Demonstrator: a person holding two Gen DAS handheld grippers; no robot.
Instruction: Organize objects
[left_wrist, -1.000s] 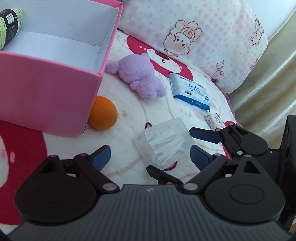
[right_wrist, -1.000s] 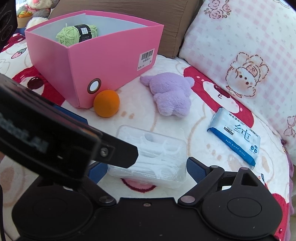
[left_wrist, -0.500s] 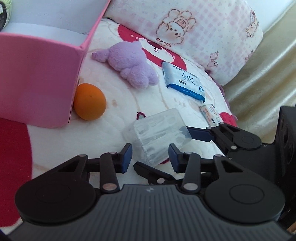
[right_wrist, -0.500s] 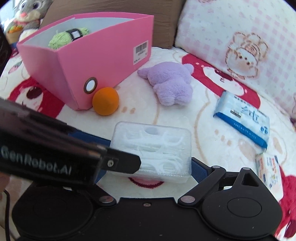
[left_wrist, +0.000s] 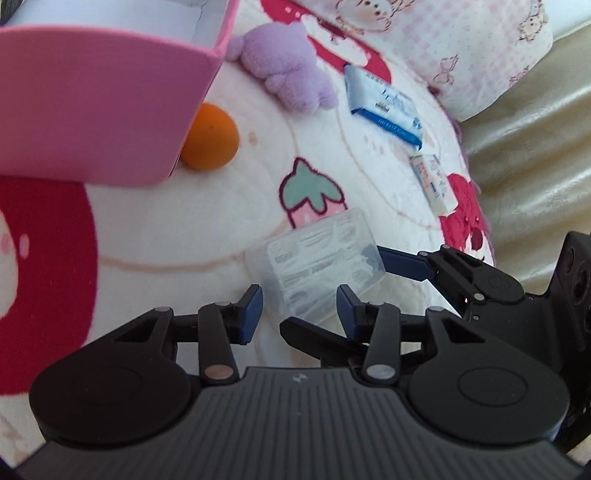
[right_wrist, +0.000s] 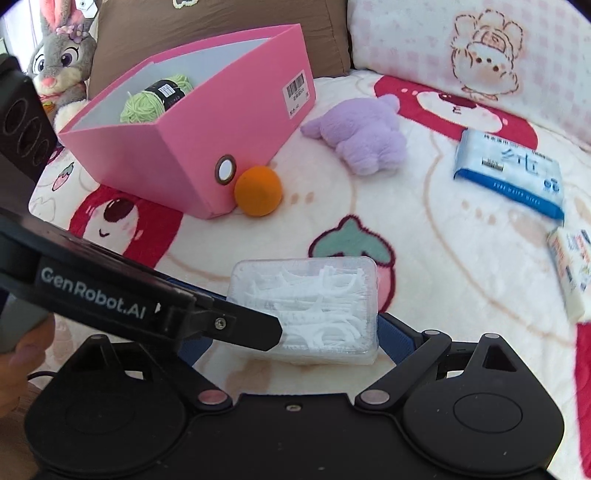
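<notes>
Currently: clear floss-pick box (right_wrist: 304, 308) gripped in my right tongs (right_wrist: 295, 332), lifted off the bed blanket (right_wrist: 443, 266).
Long axis crosswise between the pads; my left tongs (left_wrist: 299, 310) part-open, empty, just beside it; pink storage box (right_wrist: 207, 122) ahead-left.

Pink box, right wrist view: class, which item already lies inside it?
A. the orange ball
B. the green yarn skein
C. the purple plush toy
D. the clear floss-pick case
B: the green yarn skein sits inside the pink box, while the orange ball and purple plush toy lie on the blanket and the right hand-held gripper holds the clear floss-pick case.
</notes>
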